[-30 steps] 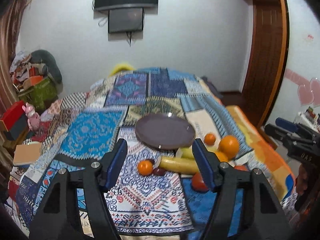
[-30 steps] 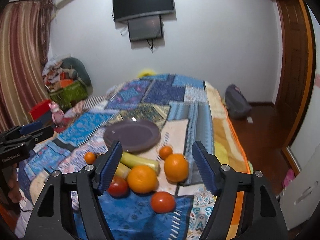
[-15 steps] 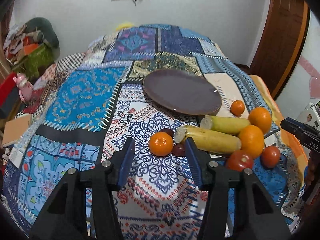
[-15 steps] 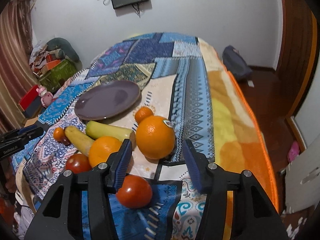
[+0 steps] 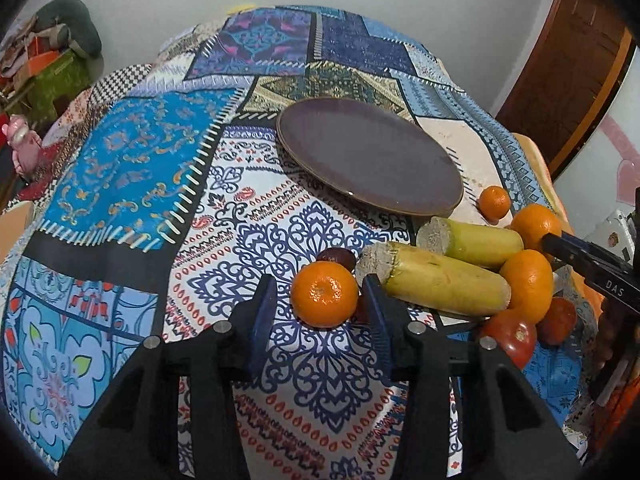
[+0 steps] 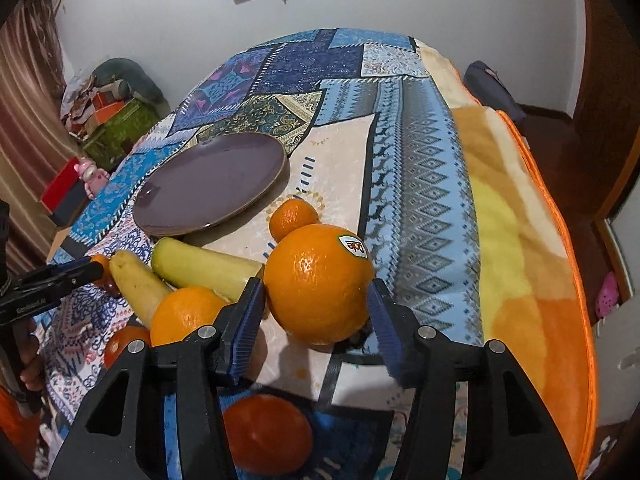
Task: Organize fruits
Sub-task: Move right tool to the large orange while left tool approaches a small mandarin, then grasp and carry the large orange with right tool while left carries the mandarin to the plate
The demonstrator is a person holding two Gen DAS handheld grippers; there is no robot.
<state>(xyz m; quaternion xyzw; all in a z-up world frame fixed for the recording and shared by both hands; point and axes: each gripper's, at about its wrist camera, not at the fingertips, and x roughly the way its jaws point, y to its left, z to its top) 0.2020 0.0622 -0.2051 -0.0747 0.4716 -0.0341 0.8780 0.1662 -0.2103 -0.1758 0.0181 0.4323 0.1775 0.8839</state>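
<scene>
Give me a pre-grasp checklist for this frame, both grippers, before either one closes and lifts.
1. Left gripper lined up on the small mandarin, one finger either side: ok; jaws have just been closing.
2. Left pads pressing the mandarin: cannot tell.
3. Right gripper brackets the large stickered orange: ok.
4. Right pads pressing the orange: cannot tell; its jaws have just opened slightly.
5. Purple plate free to receive fruit: ok.
6. Neighbours clear of the left fingers: not ok; the dark fruit and sugarcane piece crowd the mandarin.
</scene>
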